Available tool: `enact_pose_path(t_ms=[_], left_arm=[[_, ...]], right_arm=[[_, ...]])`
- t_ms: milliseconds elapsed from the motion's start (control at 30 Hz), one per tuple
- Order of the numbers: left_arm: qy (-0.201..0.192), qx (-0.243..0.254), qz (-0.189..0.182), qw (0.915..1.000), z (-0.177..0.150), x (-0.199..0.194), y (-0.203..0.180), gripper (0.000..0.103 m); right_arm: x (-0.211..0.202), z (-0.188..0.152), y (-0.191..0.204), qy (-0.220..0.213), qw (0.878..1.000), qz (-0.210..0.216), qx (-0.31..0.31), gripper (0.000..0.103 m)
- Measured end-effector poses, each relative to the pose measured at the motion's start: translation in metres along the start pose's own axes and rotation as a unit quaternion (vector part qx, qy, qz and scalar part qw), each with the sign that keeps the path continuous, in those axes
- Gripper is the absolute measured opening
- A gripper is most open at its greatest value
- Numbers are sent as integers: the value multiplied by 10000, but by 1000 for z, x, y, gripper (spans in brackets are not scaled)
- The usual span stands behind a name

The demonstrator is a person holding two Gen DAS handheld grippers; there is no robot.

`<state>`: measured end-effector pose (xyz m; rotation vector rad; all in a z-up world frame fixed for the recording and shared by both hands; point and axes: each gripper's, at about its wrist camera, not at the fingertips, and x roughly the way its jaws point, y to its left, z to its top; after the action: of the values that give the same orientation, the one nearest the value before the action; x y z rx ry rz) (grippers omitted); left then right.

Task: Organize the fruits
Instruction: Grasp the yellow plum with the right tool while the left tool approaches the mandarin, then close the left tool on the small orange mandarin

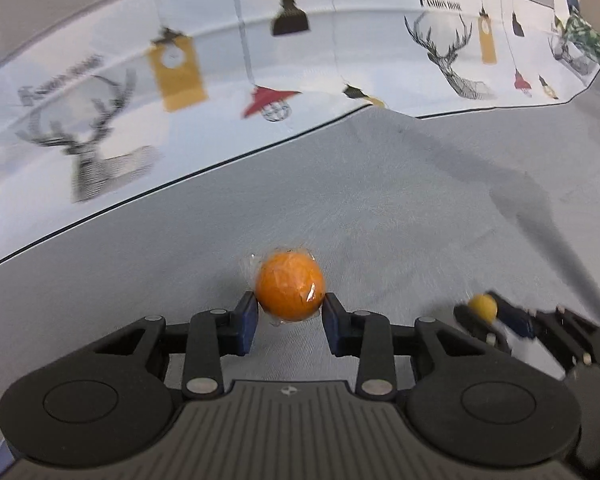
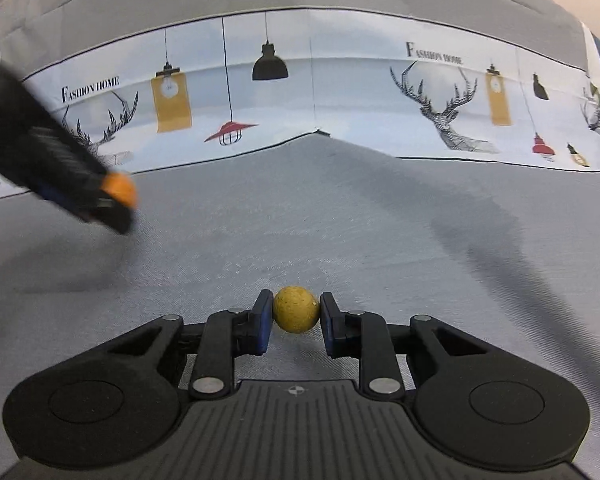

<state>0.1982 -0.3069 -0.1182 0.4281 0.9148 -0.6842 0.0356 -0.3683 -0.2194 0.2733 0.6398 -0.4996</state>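
On the grey bench (image 2: 340, 208), well short of its far edge with the printed cloth (image 2: 312, 92), the left hand-held gripper (image 1: 289, 312) is clamped on a round, plastic-wrapped orange (image 1: 289, 292), and the right hand-held gripper (image 2: 296, 314) is clamped on a small yellow ball-shaped fruit (image 2: 296, 309), neither showing a long axis.

The right gripper (image 2: 296, 314) pointed down at a grey cloth (image 2: 340, 220); its blue pads (image 2: 263, 322) pressed on either side of a small yellow fruit (image 2: 296, 309), which sat low against the cloth. At the left edge, blurred, the left gripper (image 2: 114, 204) reached in, clamped on an orange fruit (image 2: 121, 189); the two fruits were well apart. Beyond the cloth lay a white printed panel (image 2: 340, 92) with stag heads, hanging lamps and the words "Fashion Home".
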Motion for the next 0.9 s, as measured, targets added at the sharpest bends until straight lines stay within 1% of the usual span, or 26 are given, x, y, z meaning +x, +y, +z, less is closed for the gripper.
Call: enact_pose_path(t_ms=[100,200,233,267,333,400,433,467,533,567,600,633,667,700,800,833,867,900], left_arm=[[26,-114,293,9995,-18,-44,4,39],[11,-248,470,9986,-43,-90,12,37],[-8,-295,519,9982,-52,-107,16,31],[-45,-317,551,9980,-60,-122,18,22],[-174,-345,617,9973,-76,-152,24,22],[-387,-489,583,9963,-92,-181,32,22],[-495,-570,620,9952,-97,-188,34,22],[-509,-628,684,9944,-100,-187,34,22],[-451,-573,607,9955,-102,-174,33,22],[-286,-586,633,9959,-103,-160,33,22],[-51,-621,505,9968,-104,-147,36,22],[99,-730,456,9962,-108,-138,40,22],[182,-775,415,9960,-112,-134,43,22],[228,-767,326,9963,-116,-132,46,22],[292,-679,110,9972,-127,-134,54,23],[319,-581,48,9978,-130,-133,54,28],[405,-473,-48,9980,-131,-131,53,36],[481,-385,-122,9980,-132,-127,52,40]], right_arm=[[-26,7,5,10,9999,87,74,26],[-68,12,13,-90,9991,369,183,26],[-82,12,17,-86,9987,453,208,26],[-97,13,19,-87,9982,554,232,26],[-129,15,26,-135,9967,768,240,26],[-161,16,37,-228,9950,960,156,26],[-176,16,43,-293,9939,1058,89,26],[-187,16,48,-343,9932,1113,-12,26],[-198,14,62,-388,9924,1135,-279,26],[-195,14,66,-267,9924,1147,-370,26],[-189,11,68,-157,9930,1126,-330,26],[-183,7,67,-102,9938,1072,-289,26],[-173,2,66,68,9947,983,-283,26],[-164,-3,62,246,9957,875,-185,26],[-150,-14,46,529,9947,840,261,26],[-147,-17,42,545,9946,834,306,26],[-143,-19,42,553,9947,812,296,26],[-138,-20,40,571,9947,802,303,26]])
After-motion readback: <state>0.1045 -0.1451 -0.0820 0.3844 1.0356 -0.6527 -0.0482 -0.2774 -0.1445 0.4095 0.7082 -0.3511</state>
